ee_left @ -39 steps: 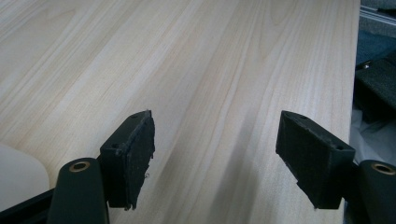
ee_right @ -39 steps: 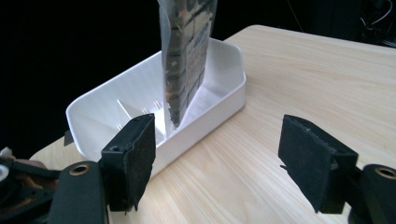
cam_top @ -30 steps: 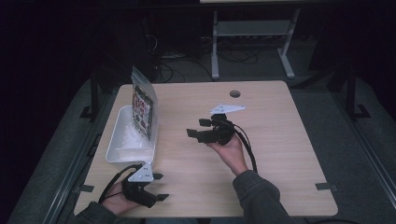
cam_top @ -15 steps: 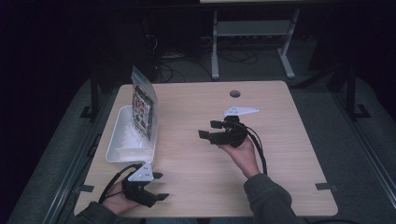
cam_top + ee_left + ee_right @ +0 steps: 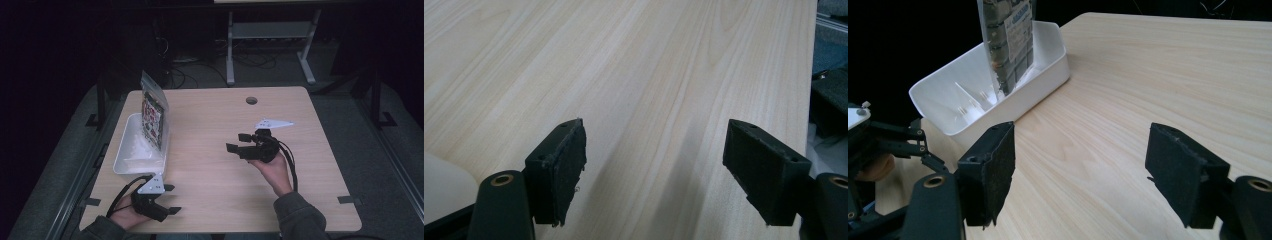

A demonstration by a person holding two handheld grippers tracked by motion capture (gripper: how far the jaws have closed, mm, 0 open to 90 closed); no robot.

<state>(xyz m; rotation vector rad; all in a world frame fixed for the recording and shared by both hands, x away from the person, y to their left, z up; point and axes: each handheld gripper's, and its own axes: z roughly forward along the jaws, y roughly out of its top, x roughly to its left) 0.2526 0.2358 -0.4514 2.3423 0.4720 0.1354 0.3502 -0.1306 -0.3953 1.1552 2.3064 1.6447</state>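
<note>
A white tray (image 5: 131, 155) sits at the table's left edge, and a clear printed bag (image 5: 153, 116) stands upright in its far end. The right gripper view shows the same tray (image 5: 1053, 65) and bag (image 5: 1009, 35) ahead and to the left. My left gripper (image 5: 170, 199) rests near the front left corner, just in front of the tray, open and empty. In its own view the left gripper (image 5: 654, 170) has only bare wood between its jaws. My right gripper (image 5: 237, 141) is held over the middle right of the table, pointing left toward the tray, and the right gripper (image 5: 1080, 175) is open and empty.
The wooden table (image 5: 210, 125) has a round cable hole (image 5: 251, 100) near its far edge. A metal stand (image 5: 270, 45) and cables lie on the dark floor behind. The table's front edge is close to my left gripper.
My right gripper has drawn back toward the right and nearer the person, away from the tray. The left gripper has stayed in place.
</note>
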